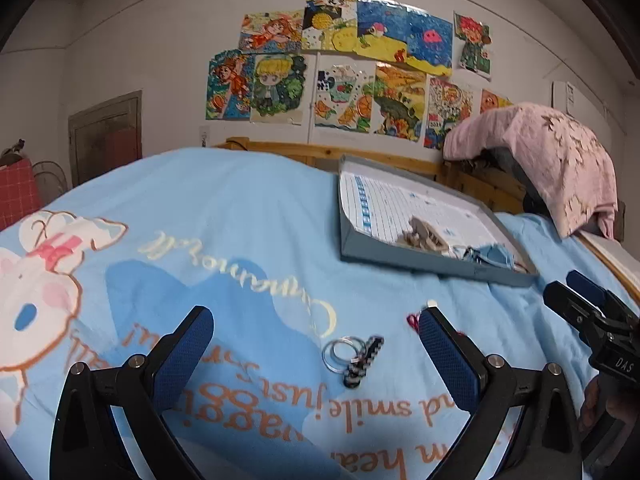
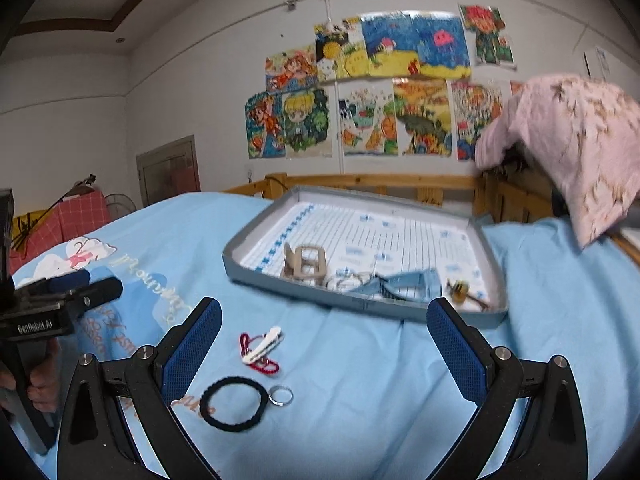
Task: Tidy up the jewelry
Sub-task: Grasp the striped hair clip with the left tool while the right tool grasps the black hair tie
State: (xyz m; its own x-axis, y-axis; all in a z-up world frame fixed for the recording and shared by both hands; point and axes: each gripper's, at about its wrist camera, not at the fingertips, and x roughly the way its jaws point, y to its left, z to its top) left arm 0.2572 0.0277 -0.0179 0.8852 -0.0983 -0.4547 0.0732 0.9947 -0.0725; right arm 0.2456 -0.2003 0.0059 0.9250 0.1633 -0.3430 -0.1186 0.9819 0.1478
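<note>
A grey tray lies on the blue bedspread and holds a beige clip, clear rings, a blue bow and a small yellow piece. It also shows in the left wrist view. On the bedspread lie a white clip with red cord, a black hair tie and a silver ring. Clear rings with a black-and-white clip lie between the left fingers. My left gripper and right gripper are both open and empty.
A wooden bed rail runs behind the tray, with a pink cloth draped over its right end. Children's drawings cover the wall. The right gripper shows in the left view, the left gripper in the right view.
</note>
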